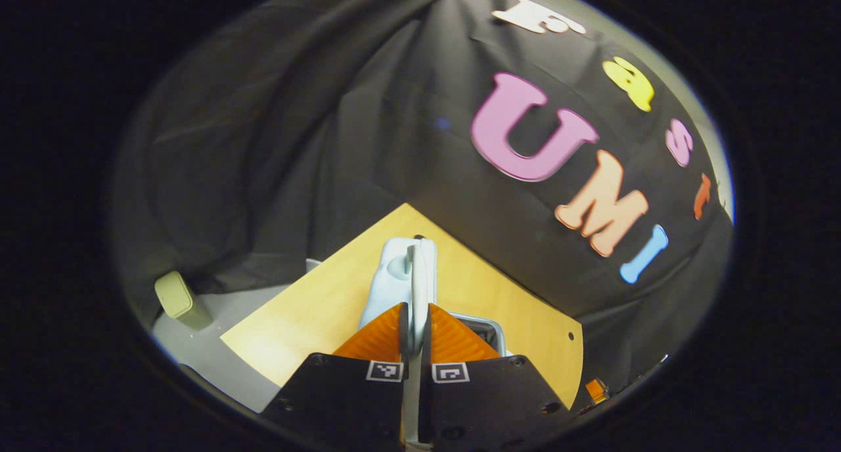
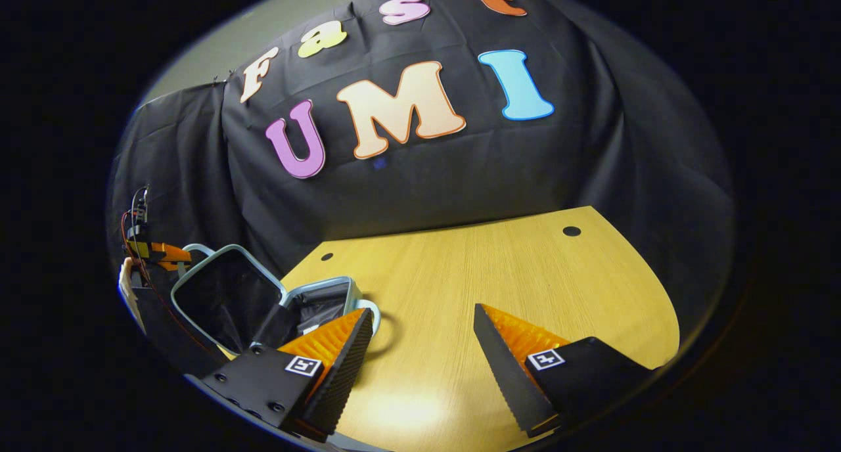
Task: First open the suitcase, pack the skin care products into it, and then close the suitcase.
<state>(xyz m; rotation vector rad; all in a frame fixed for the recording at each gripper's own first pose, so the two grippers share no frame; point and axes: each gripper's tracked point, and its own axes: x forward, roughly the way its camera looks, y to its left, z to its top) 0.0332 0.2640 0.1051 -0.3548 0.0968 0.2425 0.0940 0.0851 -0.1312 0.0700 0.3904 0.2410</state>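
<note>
Two grippers: one busy, one idle.
Left gripper: fingers pinched on the suitcase lid edge, judged to be holding it up and open.
Suitcase: in the right gripper view at 9 o'clock, lid upright, dark lining exposed, base flat on the table.
Right gripper: fingers spread wide, nothing between them, hovering over bare wood.
Skin care products: whereabouts cannot be told.
Table: pale wood, two small holes near the far edge.
Room: black cloth wall behind.
</note>
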